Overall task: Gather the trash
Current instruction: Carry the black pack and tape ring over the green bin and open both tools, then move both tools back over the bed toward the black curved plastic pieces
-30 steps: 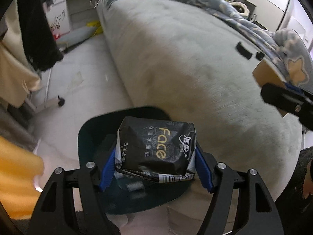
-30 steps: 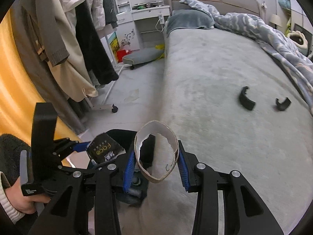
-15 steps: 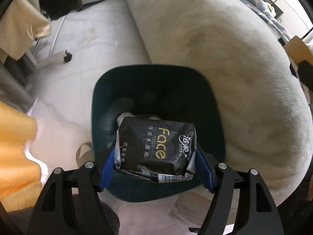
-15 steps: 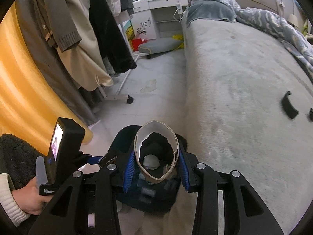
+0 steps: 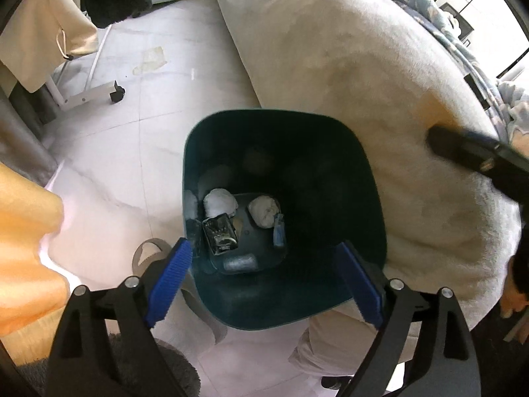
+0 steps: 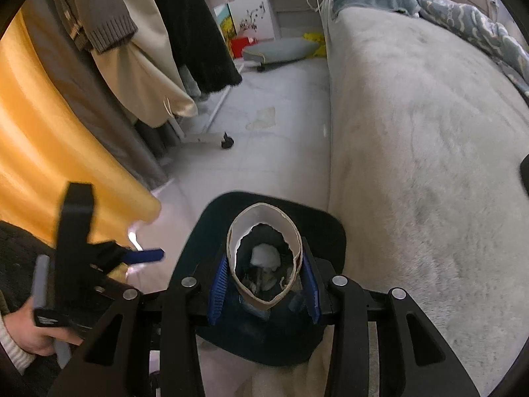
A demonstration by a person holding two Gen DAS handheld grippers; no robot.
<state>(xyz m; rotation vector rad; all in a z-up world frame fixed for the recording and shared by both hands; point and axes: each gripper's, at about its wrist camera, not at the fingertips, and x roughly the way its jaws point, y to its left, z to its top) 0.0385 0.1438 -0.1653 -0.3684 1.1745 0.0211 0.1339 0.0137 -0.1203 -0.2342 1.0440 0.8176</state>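
Cardboard tube (image 6: 264, 258) clamped between right gripper (image 6: 266, 284) fingers above dark bin (image 5: 360, 165), axis pointing down into it. Left gripper (image 5: 264, 279) fingers just spread wide, empty; black tissue packet (image 5: 220, 238) lying on bin floor.

Dark teal bin (image 5: 357, 172) on floor against bed. Black tissue pack (image 5: 221, 235) lies inside among white wads (image 5: 221, 201). Torn cardboard ring (image 6: 264, 258), upright, pinched in my right hand-held gripper (image 6: 264, 281) above the bin.

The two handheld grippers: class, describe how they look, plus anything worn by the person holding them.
Both the left gripper and the right gripper have matte black angular frames, silver pivot bolts and ribbed blue pads on the jaws. In the right wrist view, a cream knitted cuff under a dark fleecy sleeve shows.
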